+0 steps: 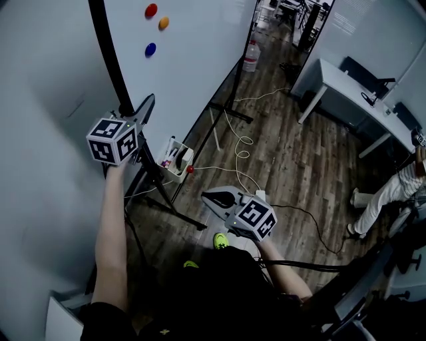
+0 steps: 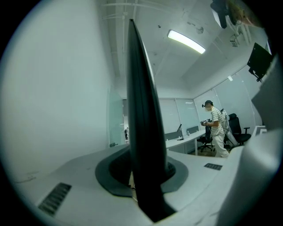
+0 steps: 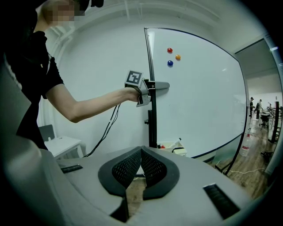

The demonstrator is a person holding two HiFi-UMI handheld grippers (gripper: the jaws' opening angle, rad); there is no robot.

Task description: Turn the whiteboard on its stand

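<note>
The whiteboard (image 1: 193, 53) stands on its black stand (image 1: 170, 206) at the left, with three coloured magnets (image 1: 151, 10) near its top. My left gripper (image 1: 143, 110) is shut on the board's black frame edge (image 1: 110, 60). In the left gripper view that edge (image 2: 141, 110) runs upright between the jaws. The right gripper view shows the board (image 3: 199, 97) face-on with the left gripper (image 3: 154, 86) clamped on its left edge. My right gripper (image 1: 210, 198) hangs lower, away from the board. Its pads (image 3: 150, 165) meet with nothing between them.
A marker tray (image 1: 176, 160) hangs at the board's lower edge. A white cable (image 1: 243, 160) lies on the wood floor, and a water bottle (image 1: 251, 56) stands behind. A white desk (image 1: 346, 93) is at the right, with a person (image 1: 386, 196) near it.
</note>
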